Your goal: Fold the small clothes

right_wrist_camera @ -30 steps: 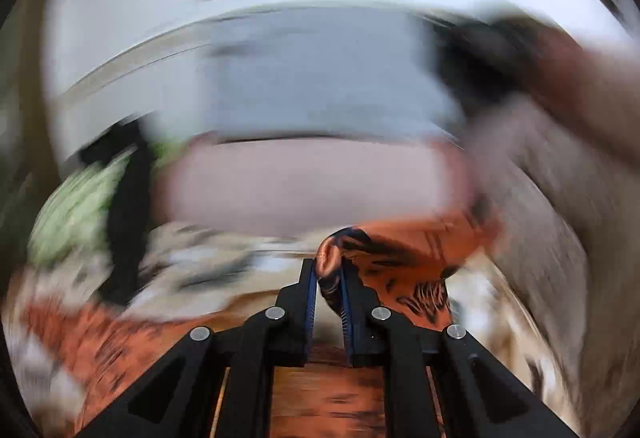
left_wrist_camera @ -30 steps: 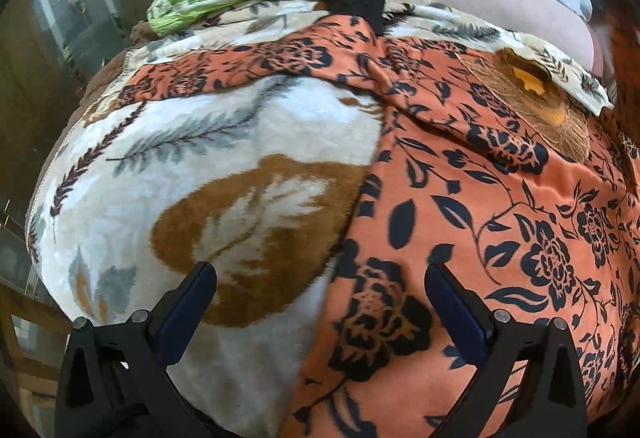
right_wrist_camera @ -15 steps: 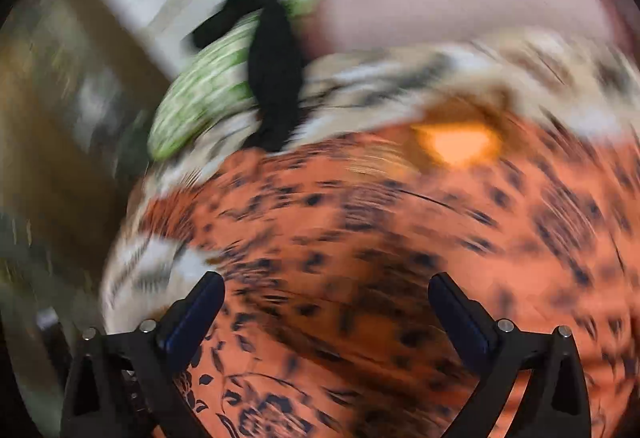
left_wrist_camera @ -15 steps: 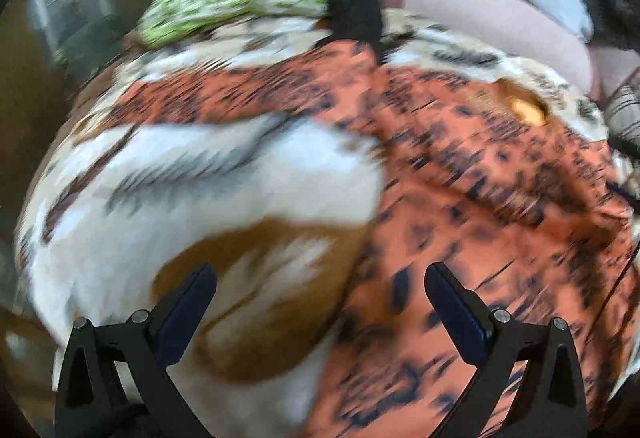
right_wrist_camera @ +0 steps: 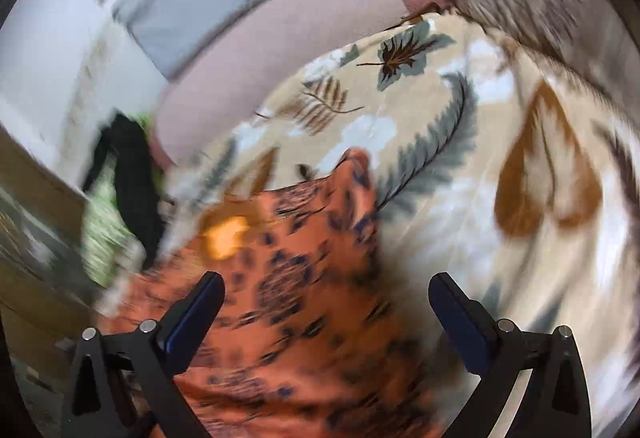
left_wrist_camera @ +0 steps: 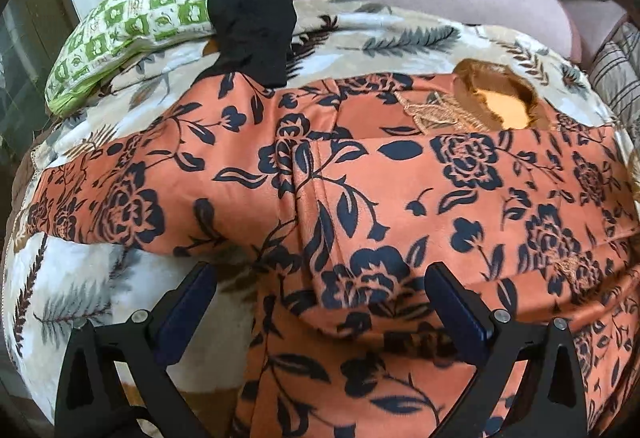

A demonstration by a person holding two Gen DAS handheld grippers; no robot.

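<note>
Both my tools, left (left_wrist_camera: 320,302) and right (right_wrist_camera: 326,312), hang spread wide and empty above the orange floral garment (left_wrist_camera: 400,190) on the leaf-print blanket (right_wrist_camera: 460,142).

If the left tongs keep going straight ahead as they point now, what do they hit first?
Most likely the orange floral garment spread on the leaf-print blanket; it fills the gap between the open left tongs. Depth is unclear.
</note>
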